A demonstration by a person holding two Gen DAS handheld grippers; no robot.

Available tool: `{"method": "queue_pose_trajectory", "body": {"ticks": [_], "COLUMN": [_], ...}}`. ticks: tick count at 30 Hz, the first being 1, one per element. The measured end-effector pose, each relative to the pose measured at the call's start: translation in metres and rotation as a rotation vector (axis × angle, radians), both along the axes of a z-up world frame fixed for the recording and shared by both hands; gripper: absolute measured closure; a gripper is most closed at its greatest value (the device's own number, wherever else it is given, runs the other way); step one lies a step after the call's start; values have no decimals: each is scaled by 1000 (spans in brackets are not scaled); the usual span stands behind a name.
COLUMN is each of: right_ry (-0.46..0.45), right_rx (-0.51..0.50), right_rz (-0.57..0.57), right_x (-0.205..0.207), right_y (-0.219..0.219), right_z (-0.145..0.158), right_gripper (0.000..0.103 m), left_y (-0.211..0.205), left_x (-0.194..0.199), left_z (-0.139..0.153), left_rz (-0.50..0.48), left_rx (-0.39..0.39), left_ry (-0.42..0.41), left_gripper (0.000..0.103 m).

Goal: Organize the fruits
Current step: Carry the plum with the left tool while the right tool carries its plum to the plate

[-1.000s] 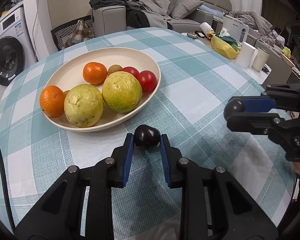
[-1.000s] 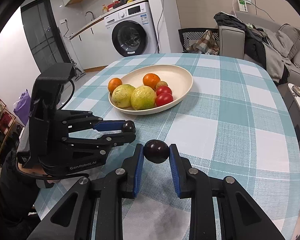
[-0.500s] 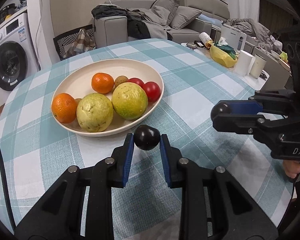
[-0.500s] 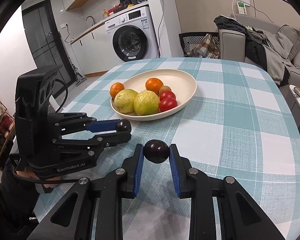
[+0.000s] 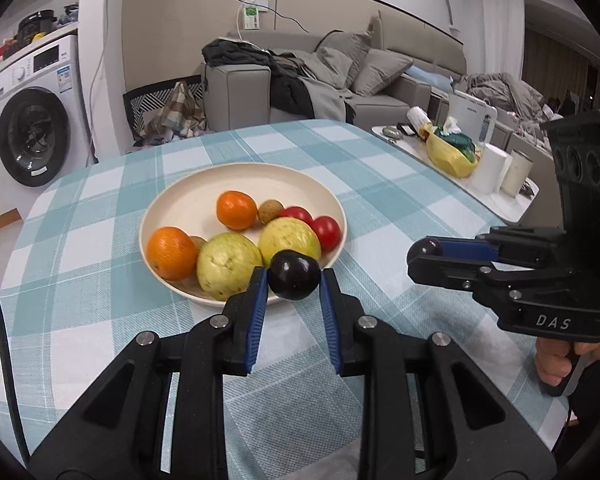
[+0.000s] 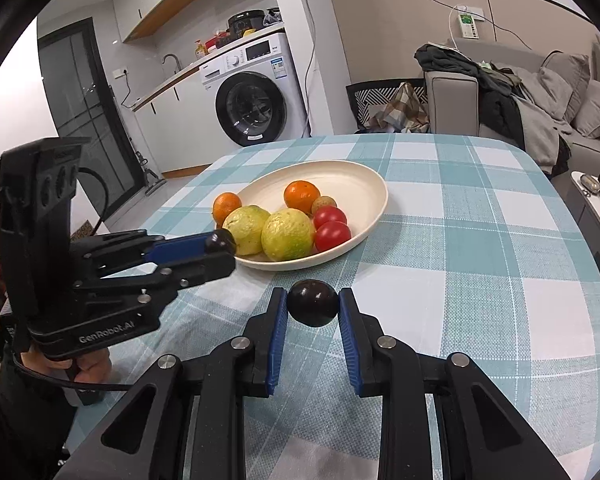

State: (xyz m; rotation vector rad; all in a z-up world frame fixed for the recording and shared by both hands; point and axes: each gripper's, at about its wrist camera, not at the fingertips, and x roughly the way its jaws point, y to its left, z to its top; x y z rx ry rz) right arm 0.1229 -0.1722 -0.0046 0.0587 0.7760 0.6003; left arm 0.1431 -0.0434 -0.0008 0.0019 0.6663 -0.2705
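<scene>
A cream bowl (image 5: 204,184) (image 6: 360,184) on the checked table holds two oranges (image 5: 171,253), two yellow-green guavas (image 5: 228,266), two red tomatoes (image 5: 327,229) and a small brown fruit (image 5: 271,211). My left gripper (image 5: 294,276) is shut on a dark plum (image 5: 294,274), held above the bowl's near rim; it also shows in the right wrist view (image 6: 220,242). My right gripper (image 6: 313,305) is shut on a second dark plum (image 6: 313,303), above the table short of the bowl; in the left wrist view it (image 5: 422,252) is at the right.
The teal checked tablecloth (image 6: 480,240) covers the table. A side table (image 5: 460,160) with a yellow bag, paper roll and cups stands right. A sofa (image 5: 340,80) and washing machine (image 6: 256,96) are behind.
Both grippers have risen and the left one has moved toward the bowl, its plum now over the near rim. Both still hold their plums.
</scene>
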Motion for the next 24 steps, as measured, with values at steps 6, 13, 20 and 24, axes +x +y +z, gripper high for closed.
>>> {"method": "queue_pose_trajectory", "body": {"ticks": [6,13,20,24], "right_ry": [-14,-19,-32,-36], "right_rx": [54,69,88,102], "right_rz": [-37,-58,-59,-55], "right_x": [11,24,33,38], "right_y": [2,8,15,19], "right_z": [3,0,3,5], "right_gripper": [76,76,76,76], "left_y": [16,29,35,36], "left_x": [0,7,18,23], "left_z": [10,11,5,2], "left_rz": [35,69,96,111], "left_rx": [-12,-22,-25,-21], "left_ry": [-32,-37,-32,-29], "left_gripper": [79,79,80,79]}}
